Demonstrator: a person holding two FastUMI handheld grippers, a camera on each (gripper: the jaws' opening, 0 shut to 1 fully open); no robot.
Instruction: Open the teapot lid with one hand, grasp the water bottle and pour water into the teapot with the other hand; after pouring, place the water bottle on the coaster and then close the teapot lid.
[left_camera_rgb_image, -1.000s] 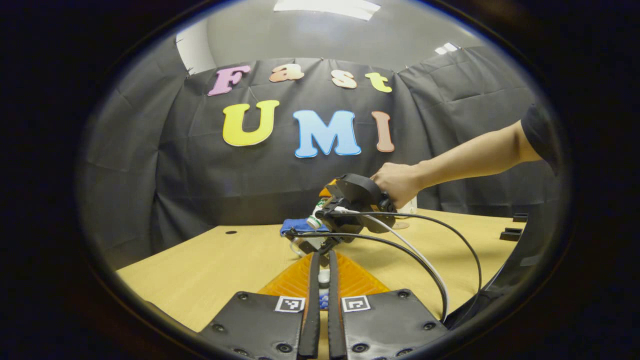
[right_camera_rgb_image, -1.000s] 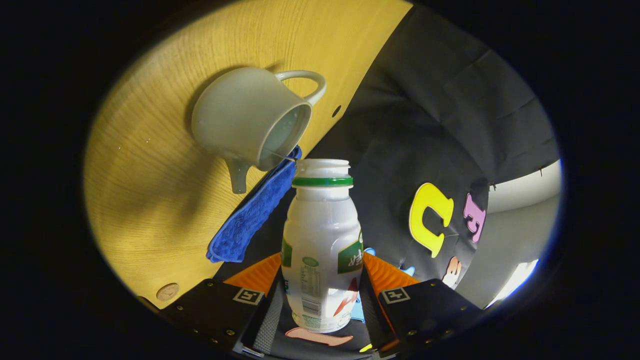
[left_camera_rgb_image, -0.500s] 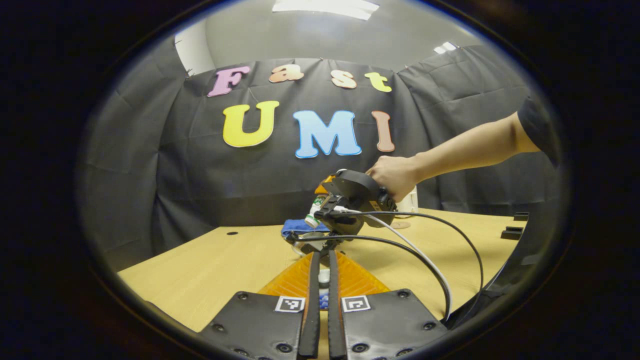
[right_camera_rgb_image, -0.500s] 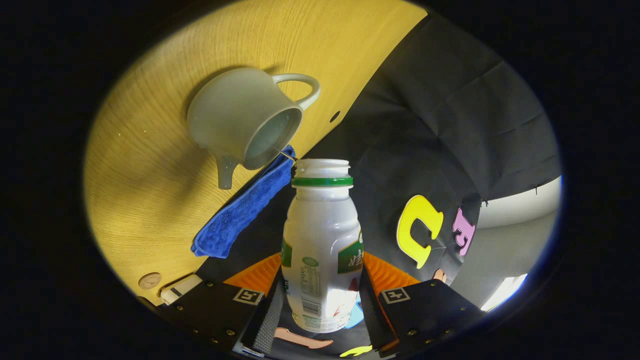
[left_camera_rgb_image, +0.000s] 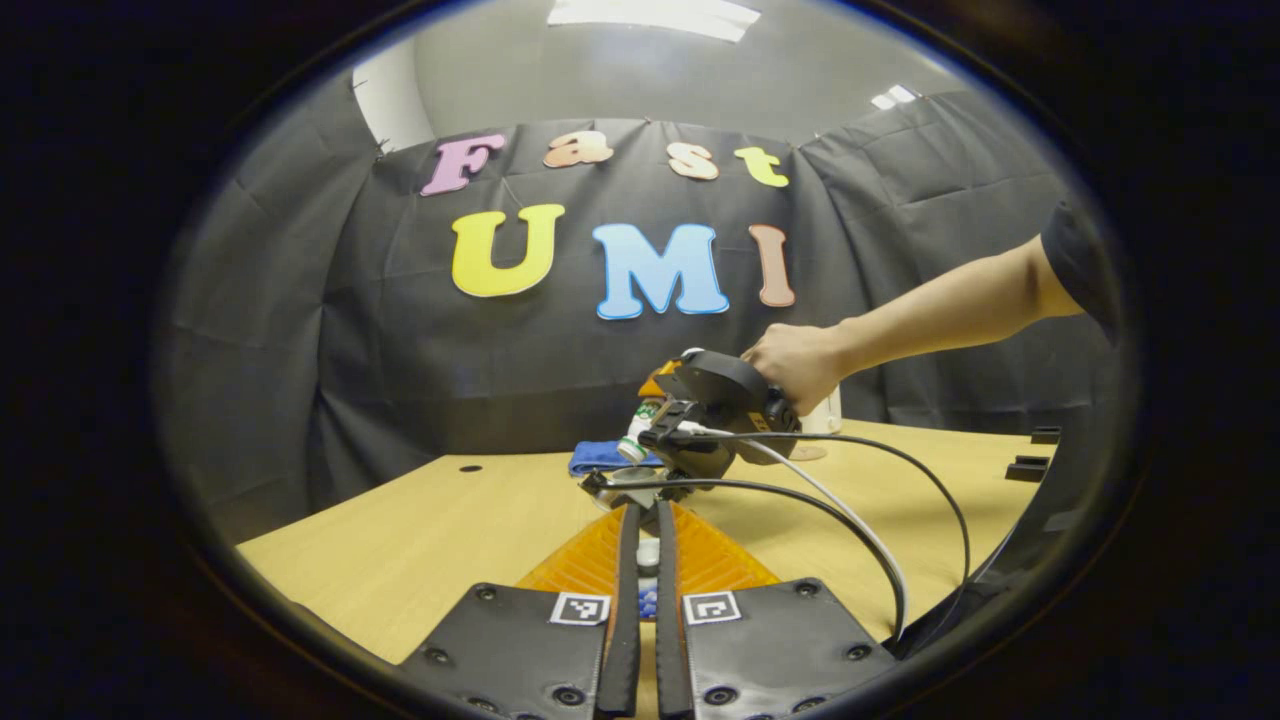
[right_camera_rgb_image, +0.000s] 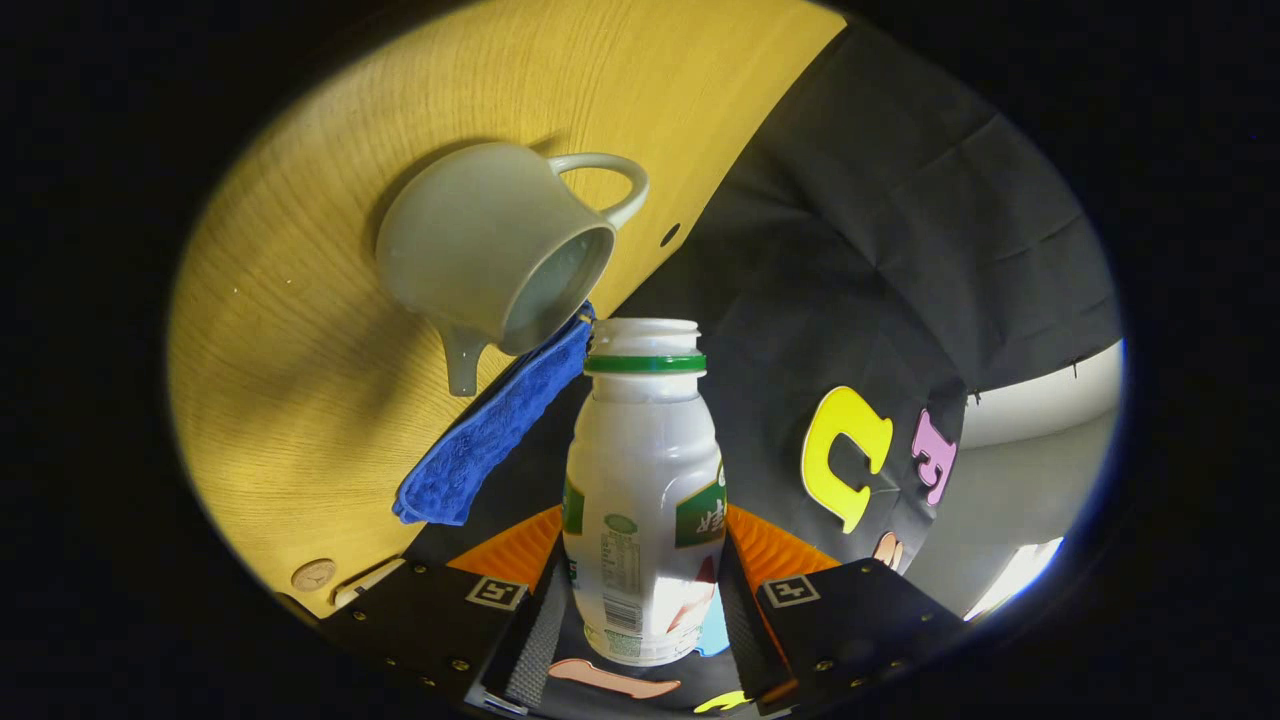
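Right gripper (right_camera_rgb_image: 645, 590) clamps the bottle (right_camera_rgb_image: 642, 500) by its body, tipped with its open mouth beside the teapot (right_camera_rgb_image: 495, 250) rim; teapot stands lidless on the table (right_camera_rgb_image: 300, 420), blue cloth (right_camera_rgb_image: 490, 430) just beside it. Left gripper (left_camera_rgb_image: 646, 560) fingers nearly closed on a small knob, probably the lid (left_camera_rgb_image: 648, 553)

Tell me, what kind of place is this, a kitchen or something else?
Probably a recording booth rather than a kitchen: black cloth hangs as a backdrop behind a bare wooden table, and a hand holds a cabled tool gripping a bottle tipped over an open teapot.
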